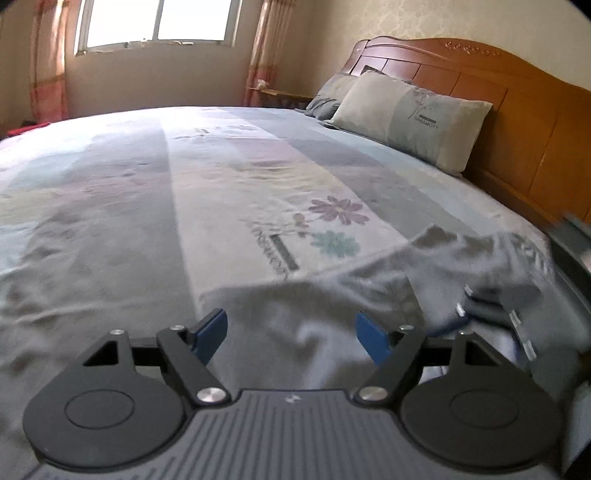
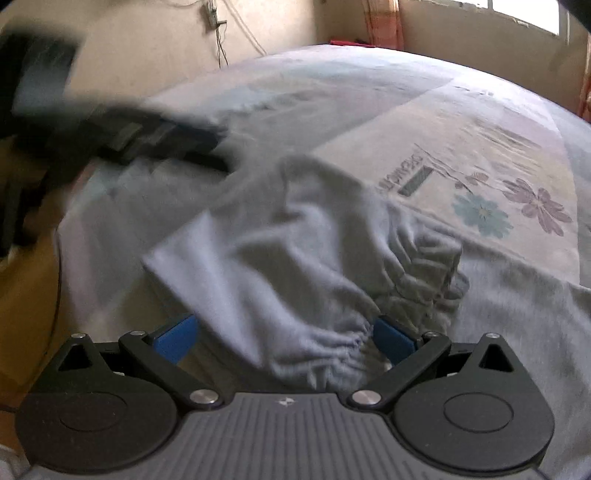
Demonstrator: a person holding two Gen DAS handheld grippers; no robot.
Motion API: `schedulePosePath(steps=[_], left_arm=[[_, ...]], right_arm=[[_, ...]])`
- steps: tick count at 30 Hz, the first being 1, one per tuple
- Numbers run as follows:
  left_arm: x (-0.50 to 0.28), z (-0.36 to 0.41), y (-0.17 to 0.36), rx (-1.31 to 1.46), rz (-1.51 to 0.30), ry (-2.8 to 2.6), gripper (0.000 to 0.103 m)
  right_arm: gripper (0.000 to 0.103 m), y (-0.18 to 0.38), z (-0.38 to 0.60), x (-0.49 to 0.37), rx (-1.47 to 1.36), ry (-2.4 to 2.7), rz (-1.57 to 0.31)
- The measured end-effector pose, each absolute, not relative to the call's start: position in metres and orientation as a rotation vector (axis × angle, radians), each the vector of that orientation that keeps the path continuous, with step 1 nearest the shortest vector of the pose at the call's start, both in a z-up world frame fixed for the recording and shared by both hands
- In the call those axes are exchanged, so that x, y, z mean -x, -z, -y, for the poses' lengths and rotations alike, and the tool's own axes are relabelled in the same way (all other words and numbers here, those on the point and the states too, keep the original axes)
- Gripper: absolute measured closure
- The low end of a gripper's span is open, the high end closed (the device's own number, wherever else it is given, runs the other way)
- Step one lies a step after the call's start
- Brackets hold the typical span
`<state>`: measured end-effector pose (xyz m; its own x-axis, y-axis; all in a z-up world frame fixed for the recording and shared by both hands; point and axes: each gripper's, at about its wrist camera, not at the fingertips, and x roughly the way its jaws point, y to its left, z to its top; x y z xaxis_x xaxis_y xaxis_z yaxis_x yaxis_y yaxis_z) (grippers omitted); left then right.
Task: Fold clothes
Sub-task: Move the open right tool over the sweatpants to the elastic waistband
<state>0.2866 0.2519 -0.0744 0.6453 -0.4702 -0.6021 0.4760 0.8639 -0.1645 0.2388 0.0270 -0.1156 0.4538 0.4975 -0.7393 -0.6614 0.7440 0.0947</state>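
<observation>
My left gripper [image 1: 291, 334] and right gripper [image 2: 286, 338] both gape wide, holding nothing; the grey sweatshirt [image 2: 295, 236] lies rumpled beside the flower print [image 2: 509, 208]. Grabbing now risks pinching bunched layers, folding it crooked.

Two close wrist views angled down over one bed [image 1: 258, 177].

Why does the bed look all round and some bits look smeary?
Both wrist views are fisheye, so the bed bulges. Right wrist view: the left gripper smears dark and the grey garment is soft. Left wrist view: the window glares white.
</observation>
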Motion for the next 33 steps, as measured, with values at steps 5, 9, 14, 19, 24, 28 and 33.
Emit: schedulePosePath(steps=[5, 9, 14, 19, 24, 28, 33], left_arm=[[-0.332, -0.233, 0.119, -0.005, -0.782, 0.488, 0.027], [-0.326, -0.233, 0.116, 0.006, -0.775, 0.460, 0.026], [-0.298, -0.227, 0.107, -0.023, -0.780, 0.463, 0.023], [-0.281, -0.213, 0.108, -0.077, -0.846, 0.417, 0.023], [-0.252, -0.191, 0.072, -0.125, -0.800, 0.429, 0.022], [-0.237, -0.158, 0.050, -0.147, -0.787, 0.411, 0.021], [-0.217, -0.111, 0.046, -0.189, -0.778, 0.374, 0.019]], right_arm=[[0.000, 0.120, -0.033, -0.228, 0.323, -0.709, -0.797], [0.000, 0.118, -0.030, -0.228, 0.299, -0.705, -0.800], [0.000, 0.104, -0.014, -0.220, 0.219, -0.684, -0.823], [0.000, 0.087, 0.024, -0.204, 0.153, -0.606, -0.834], [0.000, 0.072, 0.091, -0.183, 0.164, -0.428, -0.779], [0.000, 0.090, 0.145, -0.174, 0.112, -0.294, -0.826], [0.000, 0.118, 0.186, -0.159, -0.019, -0.280, -0.897]])
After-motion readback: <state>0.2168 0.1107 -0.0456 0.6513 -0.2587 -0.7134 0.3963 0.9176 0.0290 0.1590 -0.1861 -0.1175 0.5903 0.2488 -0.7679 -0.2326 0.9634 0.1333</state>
